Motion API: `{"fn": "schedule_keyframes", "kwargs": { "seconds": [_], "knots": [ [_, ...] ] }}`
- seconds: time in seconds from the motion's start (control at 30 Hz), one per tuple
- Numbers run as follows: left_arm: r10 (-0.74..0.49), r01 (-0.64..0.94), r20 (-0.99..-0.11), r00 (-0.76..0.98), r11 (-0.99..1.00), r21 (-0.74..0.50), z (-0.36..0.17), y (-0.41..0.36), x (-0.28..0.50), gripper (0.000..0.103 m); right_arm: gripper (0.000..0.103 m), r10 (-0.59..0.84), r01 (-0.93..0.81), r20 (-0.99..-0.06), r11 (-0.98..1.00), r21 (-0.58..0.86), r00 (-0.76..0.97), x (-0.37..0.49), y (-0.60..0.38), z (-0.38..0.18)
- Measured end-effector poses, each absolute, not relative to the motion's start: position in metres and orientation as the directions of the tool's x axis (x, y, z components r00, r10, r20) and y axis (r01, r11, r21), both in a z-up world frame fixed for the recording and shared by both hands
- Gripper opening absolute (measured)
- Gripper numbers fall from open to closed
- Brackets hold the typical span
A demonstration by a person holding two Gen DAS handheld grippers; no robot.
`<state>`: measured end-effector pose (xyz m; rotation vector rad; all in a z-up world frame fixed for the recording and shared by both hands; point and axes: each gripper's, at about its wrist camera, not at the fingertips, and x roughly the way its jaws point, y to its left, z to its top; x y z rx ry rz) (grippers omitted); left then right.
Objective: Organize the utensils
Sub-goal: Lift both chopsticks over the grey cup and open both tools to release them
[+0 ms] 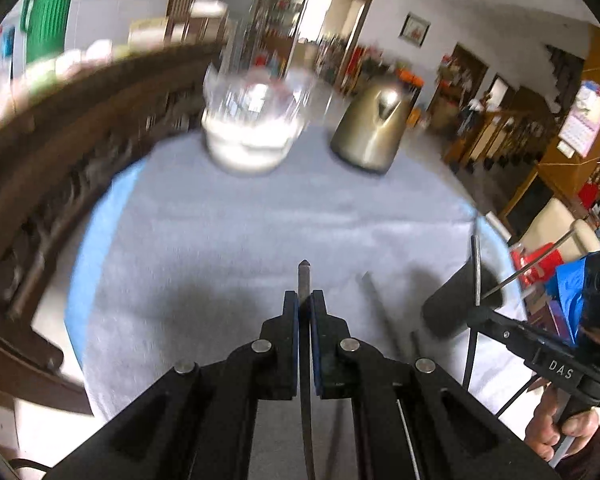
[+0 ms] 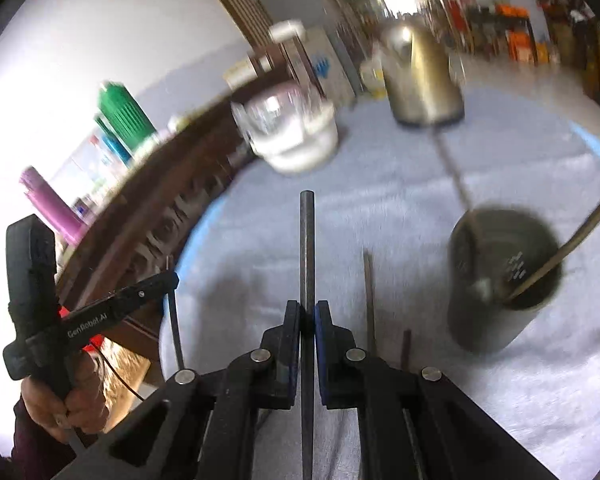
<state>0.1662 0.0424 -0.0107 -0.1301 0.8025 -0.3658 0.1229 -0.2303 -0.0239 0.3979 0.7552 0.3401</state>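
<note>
Left gripper is clamped on a thin flat metal utensil, pointed tip poking out just past the pads, shaft running back between the jaws. Right gripper is pinched on a dark round rod, which sticks well forward over the grey cloth.

Both are held above the table. Dark cylindrical holder stands on the cloth to the right of the right gripper, already with a couple of utensils leaning in it. Two more thin sticks lie flat on the cloth between the held rod and the holder.

Glass jar and metal kettle sit at the far edge. Everything's motion-blurred.
</note>
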Motion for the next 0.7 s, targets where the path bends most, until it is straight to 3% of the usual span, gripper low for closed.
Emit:
{"fn": "schedule_keyframes", "kwargs": {
  "seconds": [0.33,0.6,0.7],
  "knots": [
    [-0.440,0.374,-0.459,0.771,0.898,-0.232,0.076,0.003,0.134,0.006,0.008,0.280,-0.155,-0.246,0.890,0.429,0.928,0.064,-0.298,0.052],
    [-0.514,0.456,-0.336,0.789,0.857,-0.240,0.118,-0.046,0.134,0.006,0.008,0.122,-0.095,-0.051,0.925,0.368,0.991,0.051,-0.325,0.090],
    [-0.530,0.475,-0.302,0.792,0.846,-0.241,0.132,-0.061,0.134,0.006,0.008,0.078,-0.067,-0.017,0.931,0.358,0.997,0.060,-0.324,0.096]
  ]
}}
